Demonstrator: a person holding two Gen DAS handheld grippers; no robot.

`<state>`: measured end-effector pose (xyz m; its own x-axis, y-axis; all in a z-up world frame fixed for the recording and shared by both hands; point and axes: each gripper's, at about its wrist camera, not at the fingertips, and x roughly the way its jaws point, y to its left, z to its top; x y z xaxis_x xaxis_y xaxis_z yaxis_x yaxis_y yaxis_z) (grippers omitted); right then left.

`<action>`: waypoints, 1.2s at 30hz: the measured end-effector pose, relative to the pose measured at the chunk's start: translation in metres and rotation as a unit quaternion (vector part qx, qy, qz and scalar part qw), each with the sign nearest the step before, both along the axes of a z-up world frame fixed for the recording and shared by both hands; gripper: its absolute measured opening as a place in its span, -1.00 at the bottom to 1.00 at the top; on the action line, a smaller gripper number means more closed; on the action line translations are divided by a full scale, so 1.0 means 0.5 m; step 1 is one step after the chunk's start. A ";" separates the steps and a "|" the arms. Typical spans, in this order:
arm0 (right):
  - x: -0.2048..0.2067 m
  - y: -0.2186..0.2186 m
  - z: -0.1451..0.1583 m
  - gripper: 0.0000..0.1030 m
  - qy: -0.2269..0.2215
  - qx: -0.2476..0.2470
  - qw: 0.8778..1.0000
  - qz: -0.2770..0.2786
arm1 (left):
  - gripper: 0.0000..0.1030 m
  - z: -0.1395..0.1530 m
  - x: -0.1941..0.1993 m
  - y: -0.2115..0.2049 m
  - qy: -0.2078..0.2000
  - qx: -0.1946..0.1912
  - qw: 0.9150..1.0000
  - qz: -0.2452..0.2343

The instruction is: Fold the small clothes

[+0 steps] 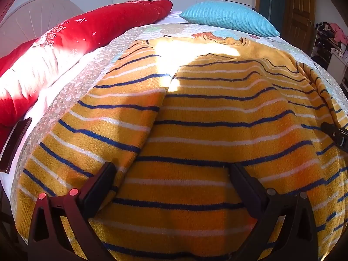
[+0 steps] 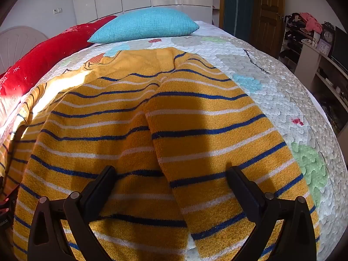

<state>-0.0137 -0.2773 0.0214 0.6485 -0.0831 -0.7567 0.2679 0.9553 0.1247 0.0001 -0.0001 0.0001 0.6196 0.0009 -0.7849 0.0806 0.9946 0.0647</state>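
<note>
Sunlit bedding fills both my views: my left gripper [image 1: 171,171] and right gripper [image 2: 169,174] hover spread wide, pinching nothing, just over the striped yellow sweater [image 1: 195,130] lying flat on the quilt [image 2: 271,82]. Beyond the sweater rests a turquoise pillow [image 2: 145,26].

Sweater [image 1: 195,130] lies on the quilt [image 2: 271,91] — pillow [image 2: 145,26] behind.

Both wrist cameras look forward between their own tool's spread fingers, close above the striped sweater [image 1: 195,130] on the bed. Both share the sweater [image 2: 152,130] and, far ahead, the blue pillow [image 1: 230,18] [image 2: 145,26].
</note>
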 end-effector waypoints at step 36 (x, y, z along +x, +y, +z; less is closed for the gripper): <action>-0.005 -0.002 0.000 1.00 -0.001 -0.001 1.000 0.001 | 1.00 0.001 0.010 0.007 0.003 0.001 1.000 0.000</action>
